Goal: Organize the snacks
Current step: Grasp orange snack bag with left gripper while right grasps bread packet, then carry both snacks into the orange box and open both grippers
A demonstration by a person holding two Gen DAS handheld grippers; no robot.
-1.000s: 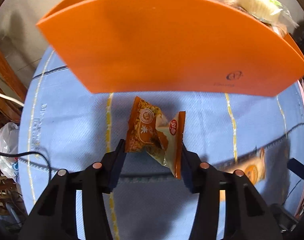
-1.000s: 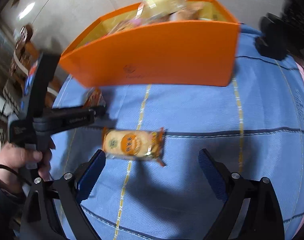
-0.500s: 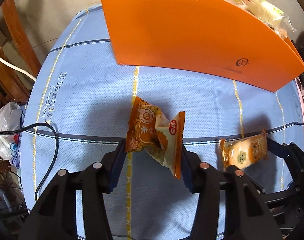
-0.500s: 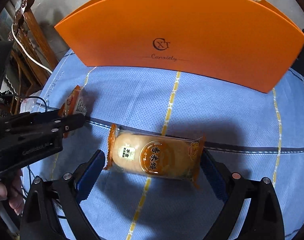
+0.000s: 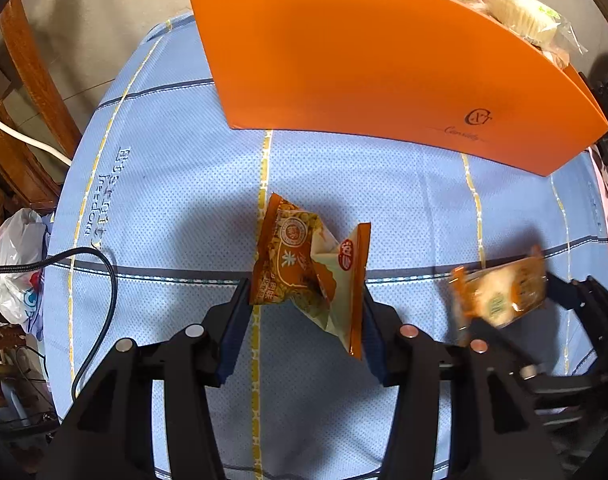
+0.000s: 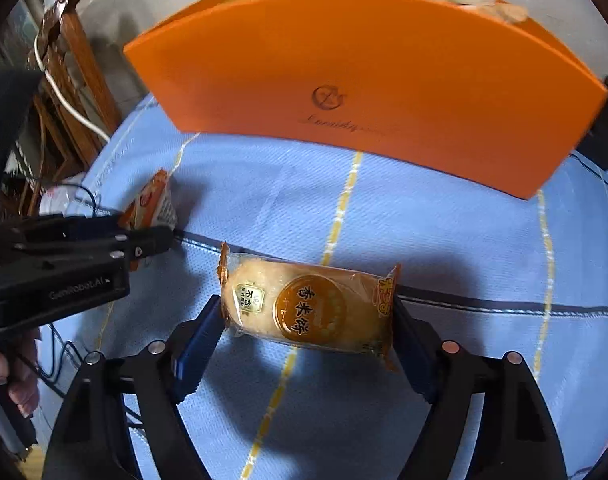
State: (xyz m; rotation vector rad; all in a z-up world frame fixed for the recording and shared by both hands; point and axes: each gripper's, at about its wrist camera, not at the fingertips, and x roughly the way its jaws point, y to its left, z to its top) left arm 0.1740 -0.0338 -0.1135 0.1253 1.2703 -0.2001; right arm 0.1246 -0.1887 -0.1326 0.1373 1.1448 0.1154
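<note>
My left gripper is shut on an orange snack packet and holds it above the blue tablecloth. My right gripper is shut on a long rice-cracker packet, held crosswise between its blue pads. The same cracker packet shows blurred at the right of the left wrist view. The left gripper with its packet shows at the left of the right wrist view. An orange box stands ahead of both, also in the right wrist view, with wrapped snacks in it.
A black cable lies on the cloth at the left. A white plastic bag and wooden furniture stand beyond the table's left edge. A dark object sits to the right of the box.
My right gripper closed on the cracker packet and lifted it off the cloth. My left gripper drew back from the box with its packet still held.
</note>
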